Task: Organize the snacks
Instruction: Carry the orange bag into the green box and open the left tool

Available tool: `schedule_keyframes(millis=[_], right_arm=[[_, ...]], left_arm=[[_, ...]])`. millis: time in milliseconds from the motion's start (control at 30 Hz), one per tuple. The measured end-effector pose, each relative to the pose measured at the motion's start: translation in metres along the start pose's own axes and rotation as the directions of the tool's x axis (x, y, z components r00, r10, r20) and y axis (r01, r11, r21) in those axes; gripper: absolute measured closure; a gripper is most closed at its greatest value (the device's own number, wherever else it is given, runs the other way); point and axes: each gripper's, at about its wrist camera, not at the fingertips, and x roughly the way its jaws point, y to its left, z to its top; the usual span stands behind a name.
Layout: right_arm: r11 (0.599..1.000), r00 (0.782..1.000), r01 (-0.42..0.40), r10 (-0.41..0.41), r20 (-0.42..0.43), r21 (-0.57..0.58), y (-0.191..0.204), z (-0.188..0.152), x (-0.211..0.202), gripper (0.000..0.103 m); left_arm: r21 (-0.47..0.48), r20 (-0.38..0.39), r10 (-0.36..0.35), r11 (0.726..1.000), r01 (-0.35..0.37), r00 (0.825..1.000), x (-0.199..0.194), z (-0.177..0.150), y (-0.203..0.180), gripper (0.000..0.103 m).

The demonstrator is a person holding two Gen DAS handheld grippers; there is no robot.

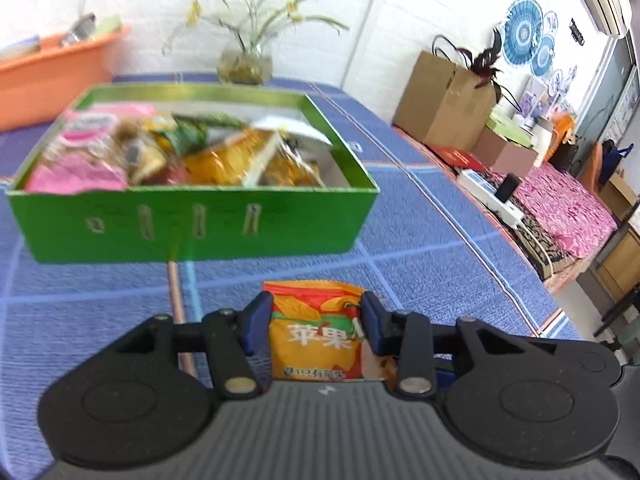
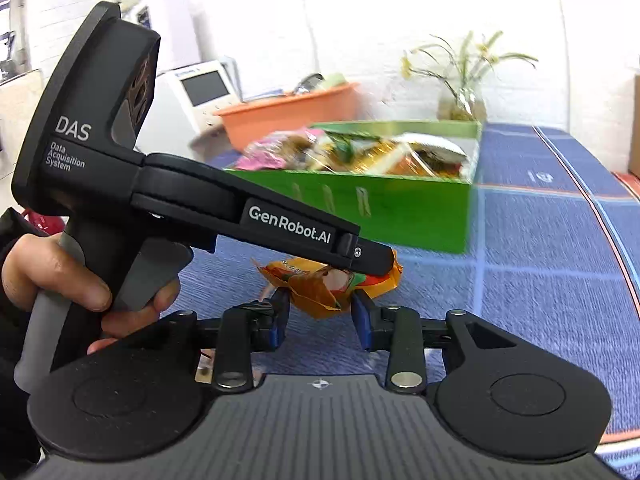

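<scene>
One orange snack bag (image 1: pixel 320 332) is held between the two blue fingers (image 1: pixel 256 326) of the left gripper (image 1: pixel 316 328). The fingers are closed part way, and each one presses a side of the bag. The bag is above the blue checked tablecloth (image 1: pixel 420 240), in front of the green box (image 1: pixel 192 220) and apart from it. In the right wrist view the same bag (image 2: pixel 320 284) hangs under the tip of the left gripper (image 2: pixel 370 260), which a hand (image 2: pixel 80 280) holds by its grey handle.

The right gripper (image 2: pixel 320 318) is open about as wide as the bag. Its blue fingers (image 2: pixel 362 320) stand on both sides of the bag's lower corner, but it is not clear whether they touch it; it looks like a small gap remains.

There is one green box, open at the top, and it is full of snack packs (image 1: pixel 168 152). They are blurred, so I cannot count them; pink, yellow and green wrappers are visible.

Behind the box stand one glass vase with a plant (image 1: pixel 246 60) and one orange tub (image 1: pixel 56 76), which is at the left of the box. On the right, beyond the table edge, there is one brown cardboard box (image 1: pixel 440 100) and one white power strip (image 1: pixel 492 196). In the right wrist view one white machine with a screen (image 2: pixel 200 92) stands behind the tub (image 2: pixel 292 108).
</scene>
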Motion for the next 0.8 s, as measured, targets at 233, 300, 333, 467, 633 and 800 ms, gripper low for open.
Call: schedule_keyframes(millis=[233,300,333,467,633,800], right_arm=[[0.988,0.993,-0.112,0.108,-0.044,-0.106,0.027,0.021,0.023,0.042],[0.977,0.991,-0.134,0.13,-0.034,-0.168,0.042,0.028,0.028,0.042],[0.97,0.99,-0.141,0.14,-0.024,-0.196,0.048,0.032,0.03,0.042],[0.95,0.988,-0.132,0.15,0.044,-0.282,0.062,0.049,0.032,0.043],[0.959,0.976,-0.104,0.149,0.159,-0.262,0.05,0.068,0.036,0.044],[0.981,0.973,-0.104,0.134,0.186,-0.163,0.03,0.065,0.046,0.046]], left_arm=[[0.001,0.073,0.139,0.99,-0.14,0.988,-0.036,-0.008,0.018,0.063],[-0.048,0.095,0.157,0.987,-0.153,0.983,-0.049,-0.007,0.034,0.063],[-0.068,0.107,0.163,0.985,-0.156,0.981,-0.056,-0.005,0.041,0.063],[-0.106,0.166,0.179,0.981,-0.163,0.97,-0.074,0.012,0.055,0.063],[-0.155,0.239,0.151,0.981,-0.116,0.959,-0.077,0.043,0.065,0.063],[-0.152,0.231,0.155,0.981,-0.121,0.961,-0.057,0.051,0.059,0.063]])
